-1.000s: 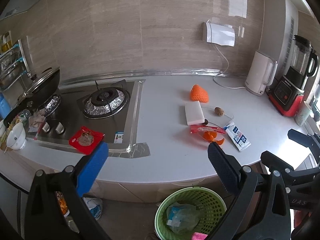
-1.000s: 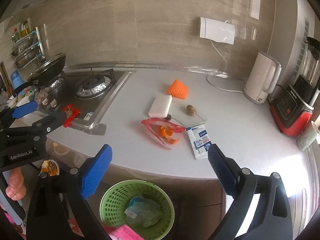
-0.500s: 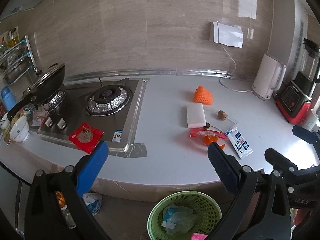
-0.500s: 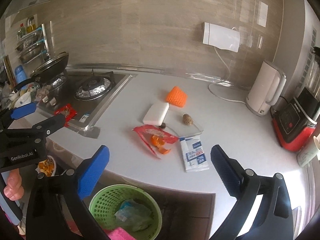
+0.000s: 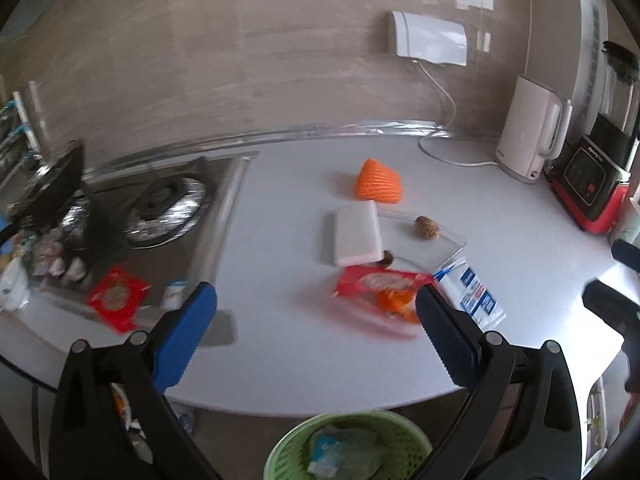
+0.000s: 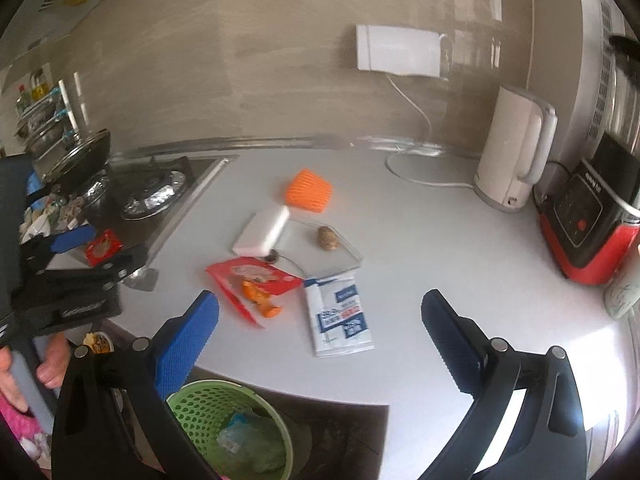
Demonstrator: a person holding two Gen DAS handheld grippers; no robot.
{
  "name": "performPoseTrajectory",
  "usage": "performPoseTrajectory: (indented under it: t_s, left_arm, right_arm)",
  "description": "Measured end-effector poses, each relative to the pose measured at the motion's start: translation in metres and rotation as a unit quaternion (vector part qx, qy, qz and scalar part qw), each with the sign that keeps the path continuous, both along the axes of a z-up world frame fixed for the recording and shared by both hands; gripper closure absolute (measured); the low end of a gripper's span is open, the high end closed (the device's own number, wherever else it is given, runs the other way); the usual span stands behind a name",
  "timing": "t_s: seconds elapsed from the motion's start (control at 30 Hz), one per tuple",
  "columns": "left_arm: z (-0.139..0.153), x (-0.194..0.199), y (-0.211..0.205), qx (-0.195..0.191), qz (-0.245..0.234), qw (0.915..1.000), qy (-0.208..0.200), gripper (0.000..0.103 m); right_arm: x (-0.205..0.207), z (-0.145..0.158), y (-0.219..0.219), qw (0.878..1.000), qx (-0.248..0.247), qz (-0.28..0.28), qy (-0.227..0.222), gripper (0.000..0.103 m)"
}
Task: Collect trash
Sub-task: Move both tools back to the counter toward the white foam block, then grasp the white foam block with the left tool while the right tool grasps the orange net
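1. The left claw (image 5: 316, 336) hangs released with its blue pads spread wide and nothing between them, poised over the near edge of the white tabletop (image 5: 280, 344).
2. The right claw (image 6: 320, 334) is likewise released and empty, above the tabletop's near edge; a hand (image 6: 16, 376) grips the other tool at the left border of the right wrist view.
3. Below the edge, on the floor, stands a green basket (image 6: 200, 400) with crumpled plastic already inside.
4. Nearest on the tabletop lies a white-and-blue sachet (image 6: 340, 316), flat, just right of a red wrapper (image 6: 256, 276).
5. Orange peel (image 6: 260, 300) rests on the red wrapper's near side.
6. Behind the wrapper is a white foam block (image 6: 262, 230), with a small dark bit (image 6: 272, 256) touching its near corner.
7. Right of the block a clear plastic sheet (image 6: 340, 256) carries a brown lump (image 6: 326, 237).
8. Farther back sits an orange foam net (image 6: 309, 192), apart from the block.
9. To the left, another red packet (image 5: 116, 298) lies on the stove (image 5: 168, 204) front.
10. Far right stand a white kettle (image 6: 514, 152) and a red-based blender (image 6: 588, 220) by the wall.
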State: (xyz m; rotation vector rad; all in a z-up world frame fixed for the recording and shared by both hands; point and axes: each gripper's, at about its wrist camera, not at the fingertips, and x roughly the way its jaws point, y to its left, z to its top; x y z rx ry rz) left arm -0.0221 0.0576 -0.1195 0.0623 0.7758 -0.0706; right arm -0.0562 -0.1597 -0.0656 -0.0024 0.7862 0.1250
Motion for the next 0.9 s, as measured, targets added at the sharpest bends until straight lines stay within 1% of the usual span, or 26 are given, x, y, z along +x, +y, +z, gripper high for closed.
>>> performPoseTrajectory:
  t_s: [0.17, 0.3, 0.47, 0.63, 0.8, 0.9]
  left_arm:
    - [-0.030, 0.063, -0.026, -0.005, -0.017, 0.9996, 0.020, 0.008]
    - [-0.052, 0.101, -0.042, 0.006, -0.023, 0.9993, 0.030, 0.008]
    - [-0.087, 0.147, -0.050, 0.003, -0.024, 0.9978, 0.062, 0.008]
    - [-0.107, 0.177, -0.050, -0.011, -0.027, 0.9958, 0.087, 0.008]
    - [-0.122, 0.193, -0.050, -0.007, -0.029, 0.9944, 0.101, 0.008]
    - [-0.128, 0.199, -0.047, -0.014, -0.030, 0.9931, 0.112, 0.013]
  right_arm:
    - [0.021, -0.014, -0.025, 1.000, 0.014, -0.004, 0.012, 0.002]
    - [0.041, -0.027, -0.039, 1.000, 0.001, -0.007, 0.018, 0.002]
    - [0.068, -0.042, -0.050, 1.000, -0.007, -0.005, 0.025, 0.002]
    - [0.090, -0.055, -0.054, 0.999, 0.000, -0.009, 0.032, 0.002]
    - [0.101, -0.062, -0.054, 0.999, 0.002, -0.011, 0.038, 0.002]
    - [0.105, -0.065, -0.053, 0.999, -0.005, -0.010, 0.044, 0.002]
